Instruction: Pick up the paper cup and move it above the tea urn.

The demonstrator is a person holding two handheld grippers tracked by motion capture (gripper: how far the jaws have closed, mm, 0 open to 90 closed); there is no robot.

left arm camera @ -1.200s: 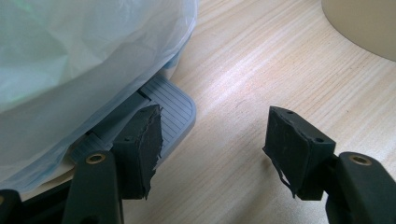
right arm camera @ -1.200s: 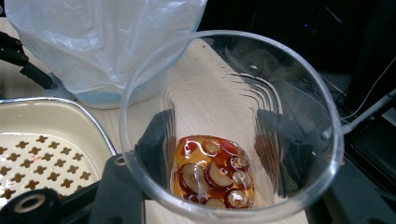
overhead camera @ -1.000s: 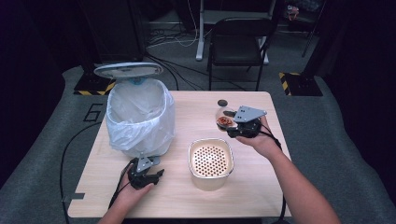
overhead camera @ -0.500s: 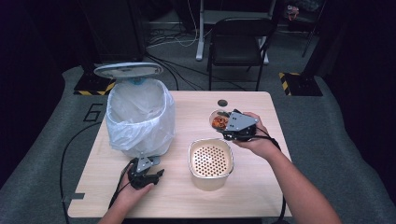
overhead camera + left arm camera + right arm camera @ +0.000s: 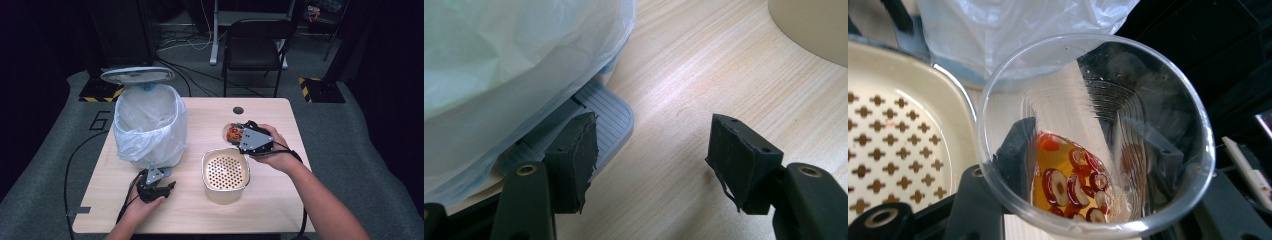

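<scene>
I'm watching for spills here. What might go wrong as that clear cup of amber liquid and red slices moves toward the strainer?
1. The tilted clear plastic cup, clamped in the right tool, might slop liquid onto the wooden table before reaching the cream perforated strainer basket.
2. The thin cup wall may buckle or slip.
3. The white-bagged bin stands close and could get splashed.

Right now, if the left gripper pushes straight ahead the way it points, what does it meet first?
Likely the grey foot pedal of the lined bin; it lies just beyond the left gripper, whose open jaws hold nothing. Depth is unclear.
</scene>
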